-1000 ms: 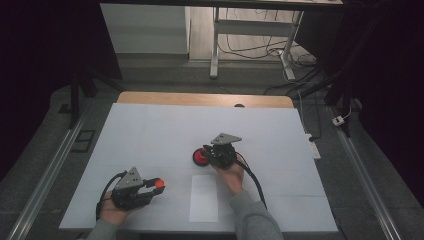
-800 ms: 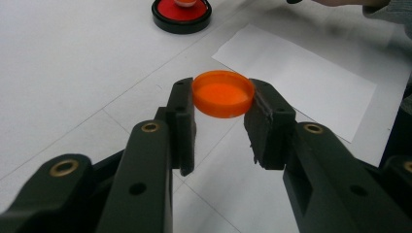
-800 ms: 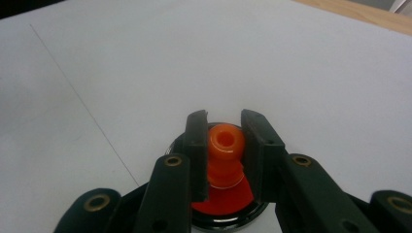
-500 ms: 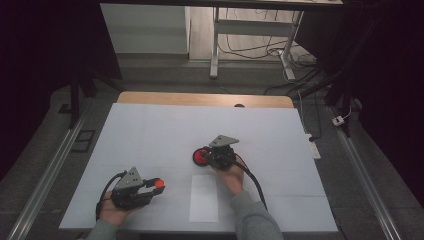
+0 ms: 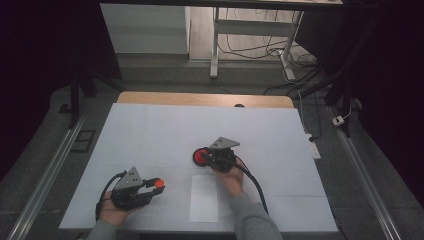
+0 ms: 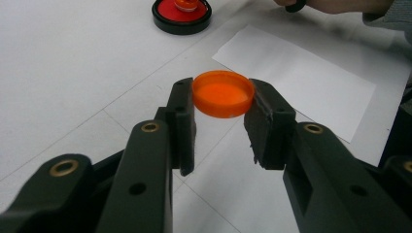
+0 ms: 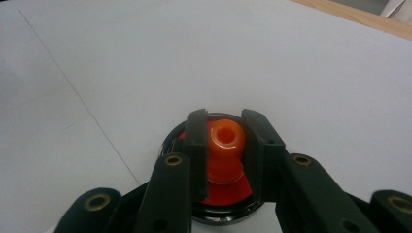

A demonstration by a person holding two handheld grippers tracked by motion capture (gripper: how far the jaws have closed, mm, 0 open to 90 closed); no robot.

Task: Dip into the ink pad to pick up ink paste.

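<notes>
Low in the left gripper view's centre, the left gripper [image 6: 222, 104] pinches an orange cap [image 6: 223, 93] by its rim; it looks light, stiff and slick, so opposite edges suit best. At the high view's middle, the right gripper [image 5: 214, 156] clamps the orange spout [image 7: 225, 141] of a red-and-black base [image 5: 200, 156] on the table [image 5: 160, 132].

In the left gripper view we see our left tongs [image 6: 222, 104] rising from the bottom of the frame, their two black jaws closed on an orange cap [image 6: 223, 93] at the centre, open side up. Behind it, right of centre, a white sheet of paper [image 6: 301, 80] lies flat on the white worktop [image 6: 73, 68]. At the top edge, left of centre, a red disc with a black rim [image 6: 180, 14] rests on the worktop, with an orange piece on it. A hand [image 6: 335, 5] shows at the upper right.
</notes>
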